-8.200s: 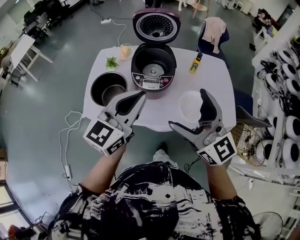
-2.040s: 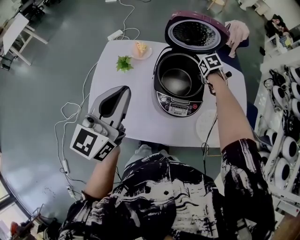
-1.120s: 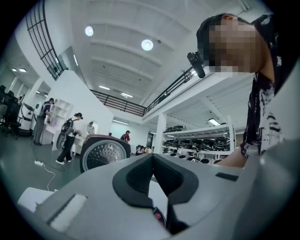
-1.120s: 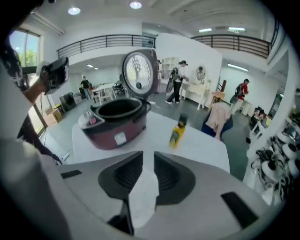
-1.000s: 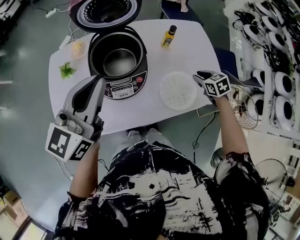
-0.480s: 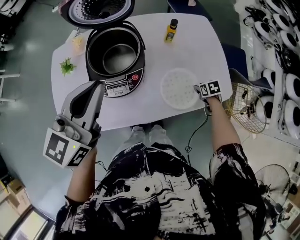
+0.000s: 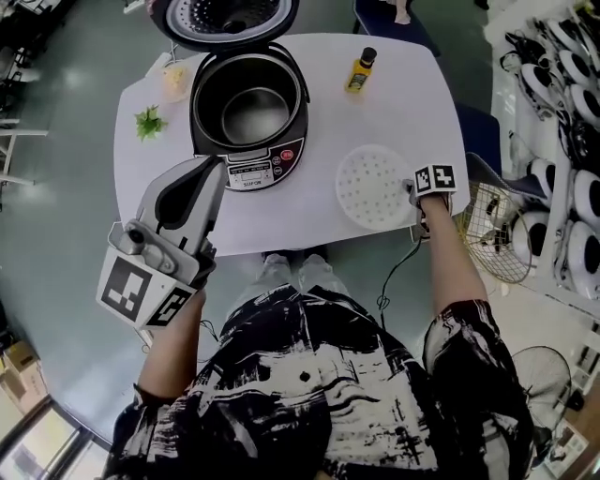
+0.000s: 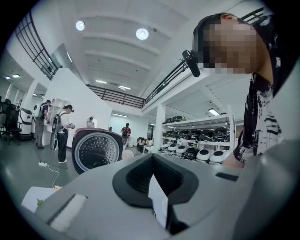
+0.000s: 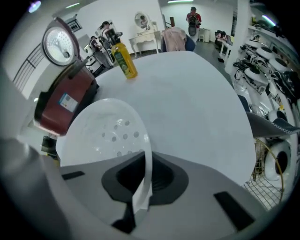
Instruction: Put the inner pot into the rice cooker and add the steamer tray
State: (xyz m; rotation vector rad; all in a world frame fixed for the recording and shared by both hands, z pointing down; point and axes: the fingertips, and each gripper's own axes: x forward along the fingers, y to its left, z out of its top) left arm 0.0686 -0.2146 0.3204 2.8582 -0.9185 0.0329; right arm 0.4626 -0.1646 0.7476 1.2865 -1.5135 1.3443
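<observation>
Rice cooker (image 7: 259,169) open, empty inner pot (image 7: 251,112) seated inside. Steamer tray (image 7: 370,186) flat on table (image 7: 394,103) right of it, right gripper (image 7: 416,193) clamped on rim. Left gripper (image 7: 216,164) jaws together, empty.

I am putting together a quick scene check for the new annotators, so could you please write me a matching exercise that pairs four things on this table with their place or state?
Things:
1. steamer tray
2. inner pot
3. yellow bottle
4. rice cooker lid

Place or state:
A. swung open
B. rim pinched in the right gripper
C. upright near the far edge of the table
D. seated inside the rice cooker

Pairs: 1-B, 2-D, 3-C, 4-A
</observation>
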